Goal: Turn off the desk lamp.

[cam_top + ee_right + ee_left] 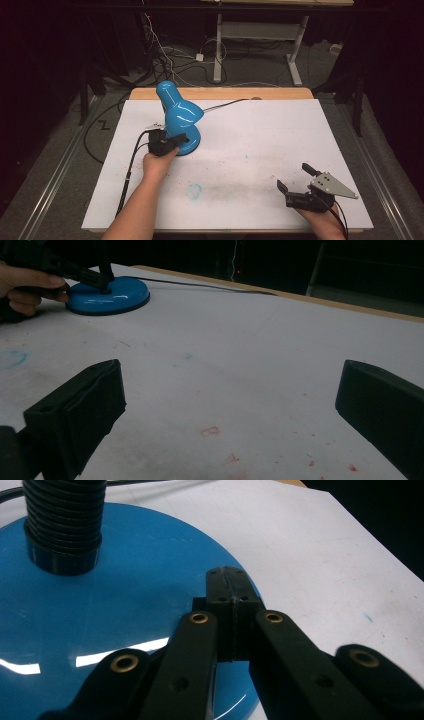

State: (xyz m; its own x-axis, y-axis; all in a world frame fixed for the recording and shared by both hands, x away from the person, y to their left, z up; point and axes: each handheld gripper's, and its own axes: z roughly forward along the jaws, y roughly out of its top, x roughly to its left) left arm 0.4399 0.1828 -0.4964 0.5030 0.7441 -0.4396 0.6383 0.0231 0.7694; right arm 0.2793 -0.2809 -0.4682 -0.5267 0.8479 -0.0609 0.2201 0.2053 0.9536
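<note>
**Lamp base contacted, right gripper idle**

While my left gripper [169,142] sits at the lamp [176,116], its jaws are pressed together with nothing between them, tips resting on top of the blue base [125,605]. Seen along the left gripper view, the closed tips lie near the base's edge, clear of the black ribbed neck [65,525]. I judge this a press or steadying contact on the base, not a grasp.

The lamp stands upright on the far left part of the white tabletop [260,145], shade tilted, its cord [225,104] trailing toward the far edge.

My right gripper [296,181] is near the front right corner, well apart from the lamp, jaws spread wide and empty above the bare surface.

Assessment: the approach to the lamp is done and contact is made. Whatever is meant for the lamp itself, whether switching, shifting or adjusting the shade, appears not yet carried through; the right gripper has taken no part so far.
</note>
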